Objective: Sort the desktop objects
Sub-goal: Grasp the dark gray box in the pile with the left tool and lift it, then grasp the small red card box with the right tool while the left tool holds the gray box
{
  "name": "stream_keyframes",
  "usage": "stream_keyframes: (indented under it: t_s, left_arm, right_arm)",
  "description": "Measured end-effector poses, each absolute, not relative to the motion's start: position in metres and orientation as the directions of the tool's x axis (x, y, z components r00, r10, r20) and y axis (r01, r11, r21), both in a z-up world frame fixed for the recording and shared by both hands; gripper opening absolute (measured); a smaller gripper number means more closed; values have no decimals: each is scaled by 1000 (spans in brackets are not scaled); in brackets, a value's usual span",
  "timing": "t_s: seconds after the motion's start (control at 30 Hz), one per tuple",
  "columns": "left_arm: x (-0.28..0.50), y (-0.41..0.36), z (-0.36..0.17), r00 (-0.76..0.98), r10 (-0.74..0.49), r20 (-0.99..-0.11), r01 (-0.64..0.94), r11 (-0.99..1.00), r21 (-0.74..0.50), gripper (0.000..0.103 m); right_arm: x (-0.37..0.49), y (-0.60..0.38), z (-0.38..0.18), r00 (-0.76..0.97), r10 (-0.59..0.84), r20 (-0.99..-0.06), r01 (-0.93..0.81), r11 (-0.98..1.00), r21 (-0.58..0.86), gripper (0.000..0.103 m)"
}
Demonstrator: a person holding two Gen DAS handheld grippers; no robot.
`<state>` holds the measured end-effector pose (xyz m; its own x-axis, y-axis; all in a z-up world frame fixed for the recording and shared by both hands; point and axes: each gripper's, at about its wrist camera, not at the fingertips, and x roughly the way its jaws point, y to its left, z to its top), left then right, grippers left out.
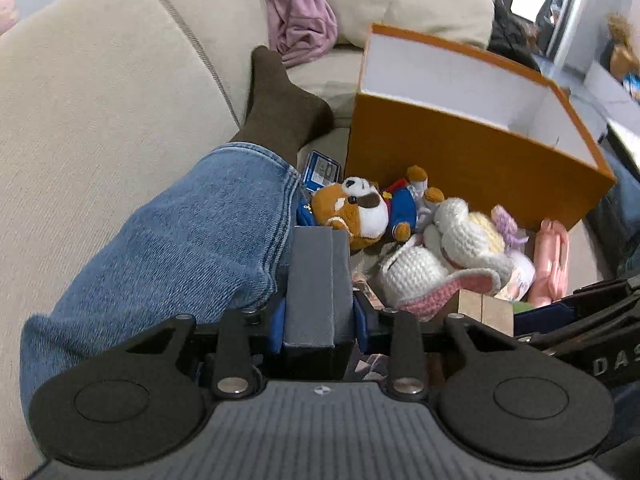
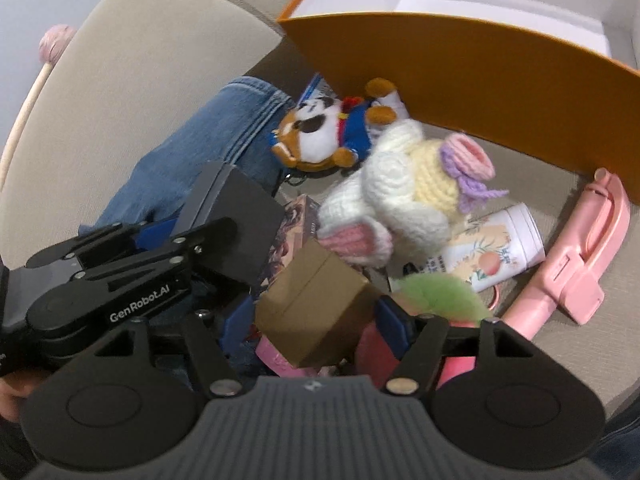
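My left gripper (image 1: 320, 322) is shut on a grey and black box (image 1: 318, 280), its blue fingers (image 1: 277, 334) pressed to both sides. The right wrist view shows that same box (image 2: 236, 216) held at the left. My right gripper (image 2: 316, 322) is open around a tilted brown cardboard box (image 2: 316, 308), with small gaps at both blue fingers (image 2: 394, 320). An orange box with a white inside (image 1: 460, 160) (image 2: 480, 80) stands behind the pile. A plush animal in a blue jacket (image 2: 320, 136) and a crocheted white rabbit (image 2: 400, 196) lie in front of it.
A person's leg in jeans (image 1: 180, 240) with a brown sock (image 1: 280, 108) lies on the beige sofa (image 1: 100, 100), close to the left gripper. A pink plastic handle (image 2: 580, 256), a printed white cup (image 2: 496, 244), a green fluffy thing (image 2: 440, 292) and a picture box (image 2: 296, 224) crowd the seat.
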<state>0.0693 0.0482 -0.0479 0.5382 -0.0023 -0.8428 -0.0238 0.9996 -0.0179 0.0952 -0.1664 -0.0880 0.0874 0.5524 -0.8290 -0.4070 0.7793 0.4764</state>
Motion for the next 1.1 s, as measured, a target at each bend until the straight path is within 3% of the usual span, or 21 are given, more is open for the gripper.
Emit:
stream_keyframes:
  t_s: [0.2, 0.33, 0.5, 0.73, 1.0, 1.1]
  left_arm:
    - [51, 62, -23, 624, -14, -781, -74, 994, -76, 38]
    - [42, 71, -2, 673, -28, -739, -81, 990, -112, 38]
    - [34, 73, 3, 691, -25, -723, -83, 990, -113, 38]
    - [34, 84, -1, 699, -57, -713, -85, 983, -162, 38]
    - [31, 90, -4, 706, -70, -705, -100, 975, -197, 38]
    - [29, 89, -4, 709, -69, -702, -102, 975, -199, 38]
  right_arm:
    - [78, -155, -51, 347, 484, -803, -605, 770, 202, 70]
    - [66, -124, -52, 266, 528, -807, -843, 533, 71, 64]
    - [38, -89, -87, 215, 470, -856, -966, 230, -116, 60]
    - [25, -64, -124, 222, 393, -893, -973, 23, -232, 67]
    - [43, -53, -139, 127, 357, -926, -991, 82, -105, 68]
    - [55, -59, -131, 143, 369, -918, -983, 164, -87, 39]
